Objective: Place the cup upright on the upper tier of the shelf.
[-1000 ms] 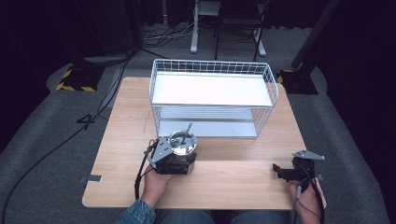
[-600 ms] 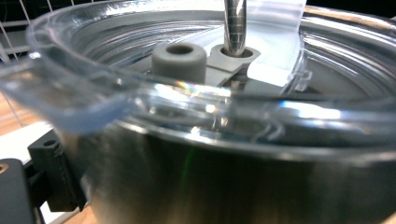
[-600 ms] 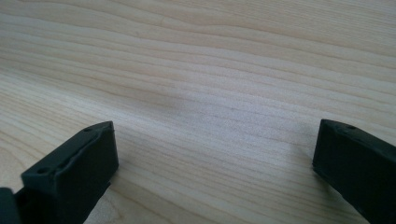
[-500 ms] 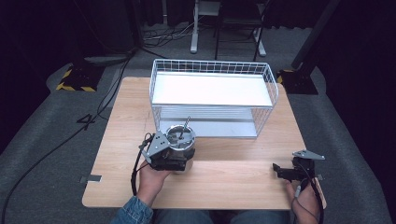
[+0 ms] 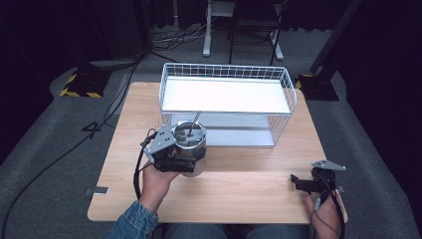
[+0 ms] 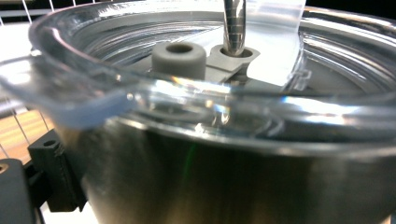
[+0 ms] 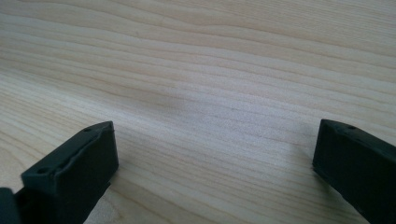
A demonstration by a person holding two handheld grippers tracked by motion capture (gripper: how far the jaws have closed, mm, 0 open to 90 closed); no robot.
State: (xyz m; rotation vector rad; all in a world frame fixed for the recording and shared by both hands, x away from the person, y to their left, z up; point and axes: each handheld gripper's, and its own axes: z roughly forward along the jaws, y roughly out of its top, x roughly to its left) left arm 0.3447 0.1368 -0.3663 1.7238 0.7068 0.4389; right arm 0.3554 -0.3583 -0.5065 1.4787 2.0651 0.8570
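A: What is the container, and what sits in it?

B: A round steel cup with a clear plastic lid (image 5: 190, 144) stands on the light wooden desk (image 5: 249, 189). A thin metal straw (image 5: 194, 121) rises tilted through a hole in the lid. In the left gripper view the lid's clear rim (image 6: 196, 100) runs across in front, with a grey rubber plug (image 6: 179, 58) just beside the straw's foot. What is inside the cup below the lid I cannot tell.

A: And the other container?

B: A white wire basket with a white flat shelf (image 5: 226, 97) stands on the far half of the desk, just behind the cup. Nothing lies on its shelf. Its front wire wall is near the cup's far side, and the straw's tip reaches up in front of that wall.

A: Where is the cup relative to the left gripper?

B: The left gripper (image 5: 171, 152) is clamped on the cup's near side, the jaws against its steel wall; one black jaw shows at the lower left of the left gripper view, against the cup.

A: The other one?

B: The right gripper (image 5: 311, 183) rests near the desk's front right corner, well apart from the cup, its jaws spread wide over bare wood.
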